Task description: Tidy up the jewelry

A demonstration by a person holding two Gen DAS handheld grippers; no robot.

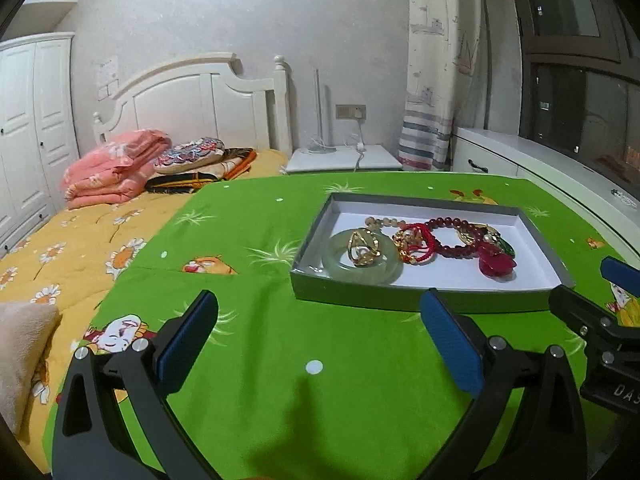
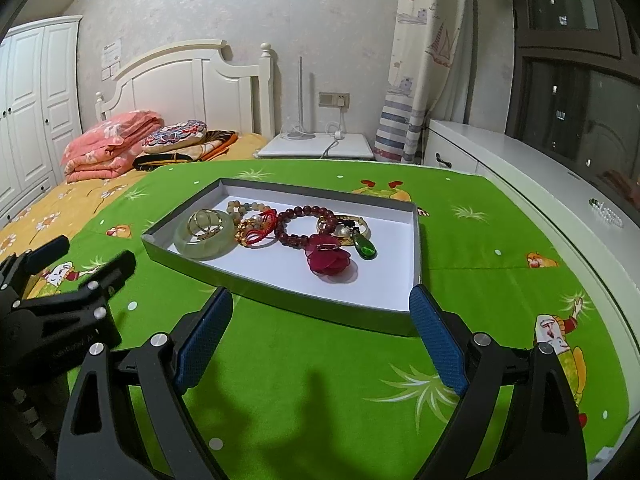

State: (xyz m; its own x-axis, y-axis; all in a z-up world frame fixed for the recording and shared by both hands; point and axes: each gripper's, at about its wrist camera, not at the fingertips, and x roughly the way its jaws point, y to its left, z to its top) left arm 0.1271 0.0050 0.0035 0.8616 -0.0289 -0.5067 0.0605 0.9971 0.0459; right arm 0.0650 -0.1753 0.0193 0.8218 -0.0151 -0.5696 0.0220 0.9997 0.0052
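Observation:
A shallow grey box with a white floor lies on the green cloth. Inside lie a pale jade bangle with gold rings on it, a dark red bead bracelet, a red cord bracelet, a red flower brooch and a green drop pendant. My left gripper is open, just short of the box's near wall. My right gripper is open too, at the near wall. Neither holds anything.
The green cartoon cloth covers a table beside a bed with a yellow quilt and folded pink bedding. A white nightstand and a long white cabinet stand behind. A string of beads rests on the cabinet.

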